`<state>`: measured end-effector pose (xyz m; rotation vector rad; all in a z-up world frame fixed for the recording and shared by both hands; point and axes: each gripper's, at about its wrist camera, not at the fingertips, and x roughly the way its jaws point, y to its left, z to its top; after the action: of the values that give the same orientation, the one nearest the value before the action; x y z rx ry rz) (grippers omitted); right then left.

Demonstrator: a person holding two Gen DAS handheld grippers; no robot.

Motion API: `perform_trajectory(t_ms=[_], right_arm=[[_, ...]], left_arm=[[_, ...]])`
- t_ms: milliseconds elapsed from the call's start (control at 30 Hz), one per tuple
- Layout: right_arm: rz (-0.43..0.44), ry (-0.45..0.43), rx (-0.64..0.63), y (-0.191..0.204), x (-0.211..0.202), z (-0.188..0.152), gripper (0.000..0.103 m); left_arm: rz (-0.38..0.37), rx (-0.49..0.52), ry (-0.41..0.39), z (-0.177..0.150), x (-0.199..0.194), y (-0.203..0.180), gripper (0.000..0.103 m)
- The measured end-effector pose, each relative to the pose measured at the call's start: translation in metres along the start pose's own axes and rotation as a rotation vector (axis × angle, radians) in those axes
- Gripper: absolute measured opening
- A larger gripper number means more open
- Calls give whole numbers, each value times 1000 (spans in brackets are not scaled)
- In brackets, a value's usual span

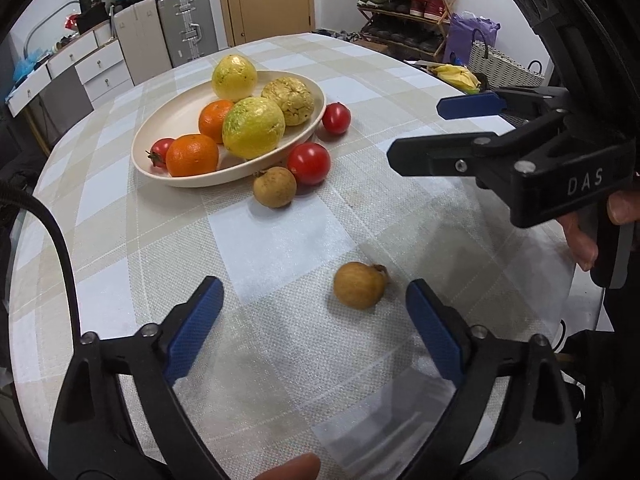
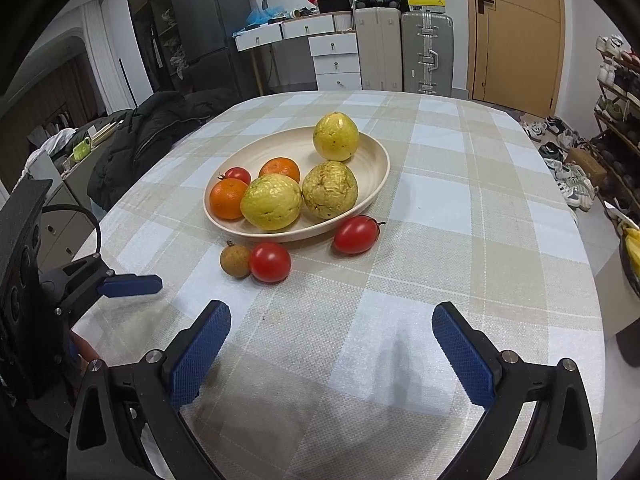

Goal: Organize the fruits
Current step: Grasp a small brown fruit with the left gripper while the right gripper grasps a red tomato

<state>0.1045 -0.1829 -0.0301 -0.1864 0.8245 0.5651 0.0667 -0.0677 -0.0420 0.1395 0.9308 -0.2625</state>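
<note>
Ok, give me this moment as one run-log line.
left gripper: open, small brown fruit between fingers, untouched | right gripper: open, empty | plate: six fruits | cloth: four fruits loose

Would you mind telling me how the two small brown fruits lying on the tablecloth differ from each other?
The near brown fruit lies alone, between the open left gripper's fingers, untouched. The far brown fruit sits close to the plate and touches a tomato. The near one's stem points right, the far one's left. Both are round, tan, similar in size and off the plate.
</note>
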Motion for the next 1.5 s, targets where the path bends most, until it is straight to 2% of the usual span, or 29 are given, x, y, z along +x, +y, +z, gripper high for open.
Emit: perform_trajectory(t_ms=[133, 267, 333, 400, 567, 733, 1167, 1300, 1500], right_arm=[[0, -1, 1, 0, 0, 0, 103], [1, 0, 1, 0, 0, 0, 103], [1, 1, 2, 0, 0, 0, 103], [1, 3, 3, 0, 1, 0, 103], [2, 7, 1, 0, 2, -1, 103], [2, 13, 2, 0, 5, -1, 103], [-4, 24, 8, 4, 14, -2, 103], [-38, -5, 13, 7, 16, 1, 103], [-44, 33, -29, 20, 34, 3, 101]], left_arm=[[-41, 14, 27, -2, 3, -2, 65], [-67, 23, 23, -2, 2, -3, 49], [-88, 33, 16, -3, 0, -4, 33], [-109, 37, 12, -3, -1, -5, 23], [-112, 28, -20, -1, -7, -2, 23], [-97, -25, -42, 2, -11, 13, 23], [-22, -155, -132, 6, -24, 51, 23], [9, -186, -138, 6, -22, 59, 23], [42, -225, -133, 5, -15, 72, 23]])
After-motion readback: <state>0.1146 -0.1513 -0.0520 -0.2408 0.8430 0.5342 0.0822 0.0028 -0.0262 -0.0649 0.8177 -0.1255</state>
